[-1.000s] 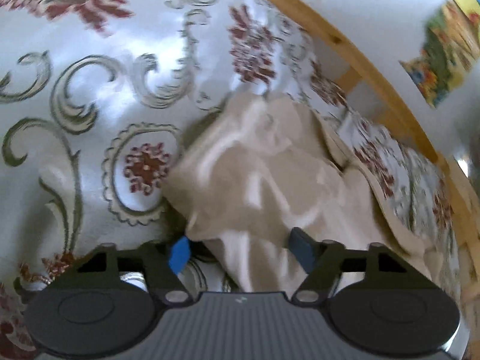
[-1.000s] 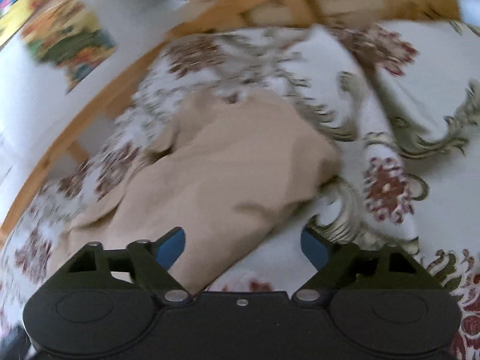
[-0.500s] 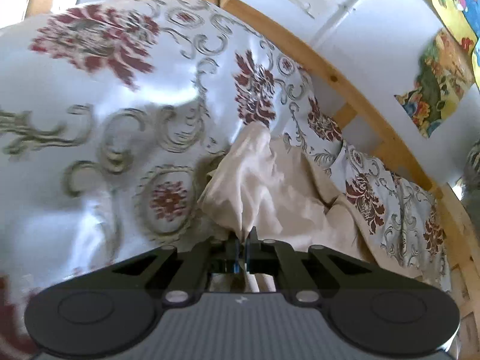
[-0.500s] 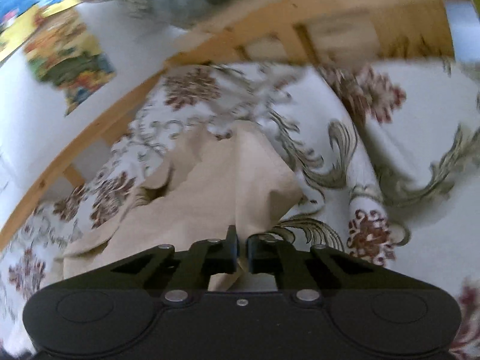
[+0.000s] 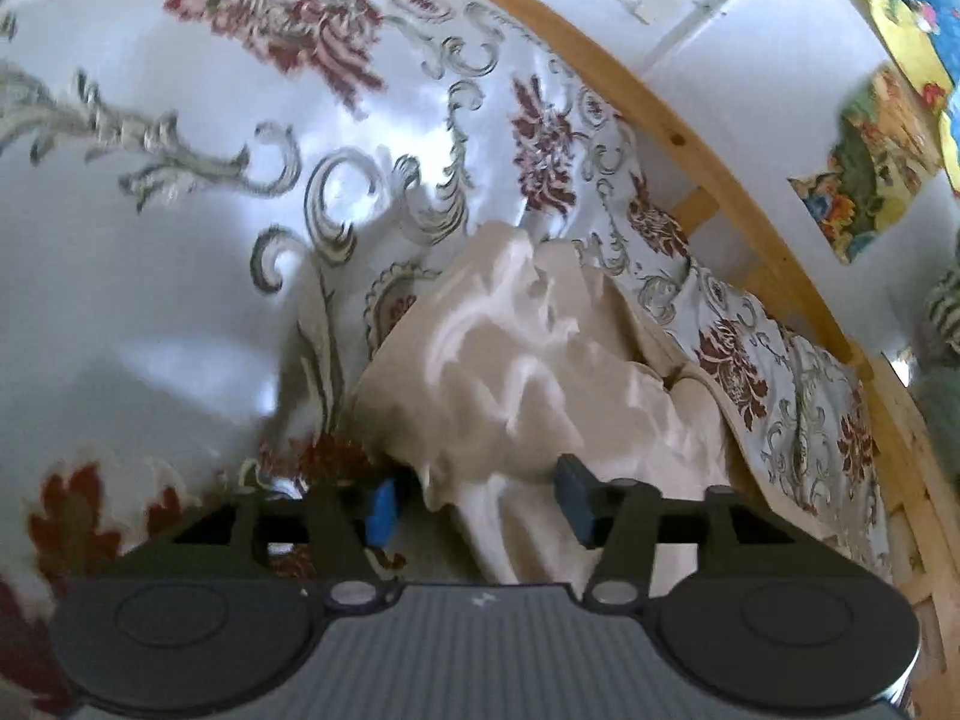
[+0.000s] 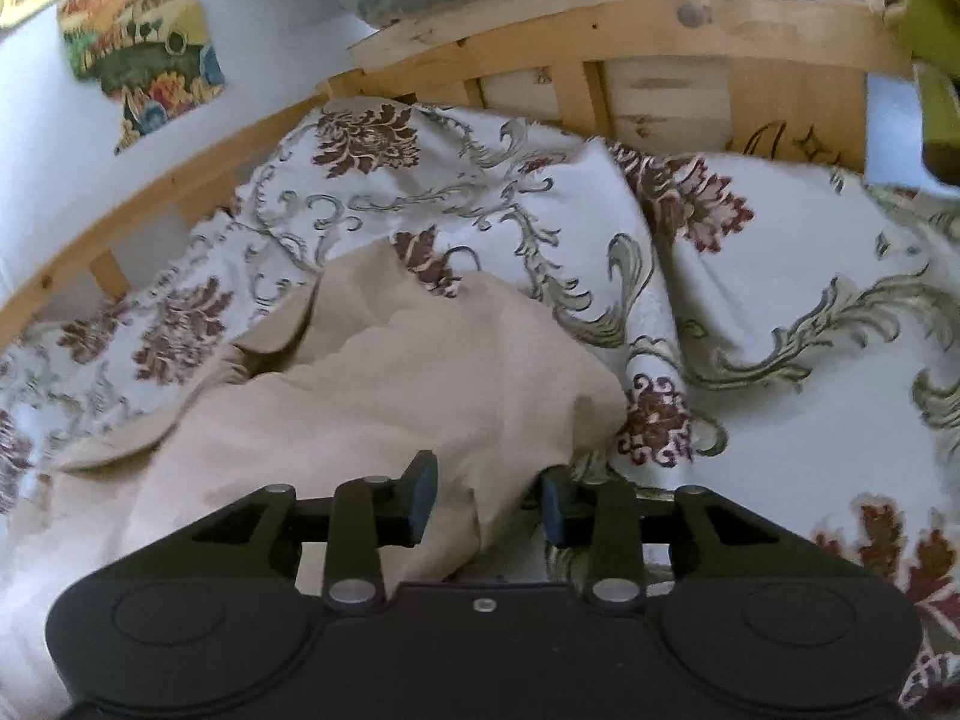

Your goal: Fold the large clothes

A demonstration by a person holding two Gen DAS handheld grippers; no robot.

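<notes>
Both the left gripper (image 5: 477,501) and right gripper (image 6: 487,501) hold fingers spread around the beige garment (image 6: 408,384).

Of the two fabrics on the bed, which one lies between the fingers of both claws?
The plain beige garment, crumpled and without pattern. It lies between the open fingers of the left claw and right claw. The floral bedspread lies underneath it.
</notes>
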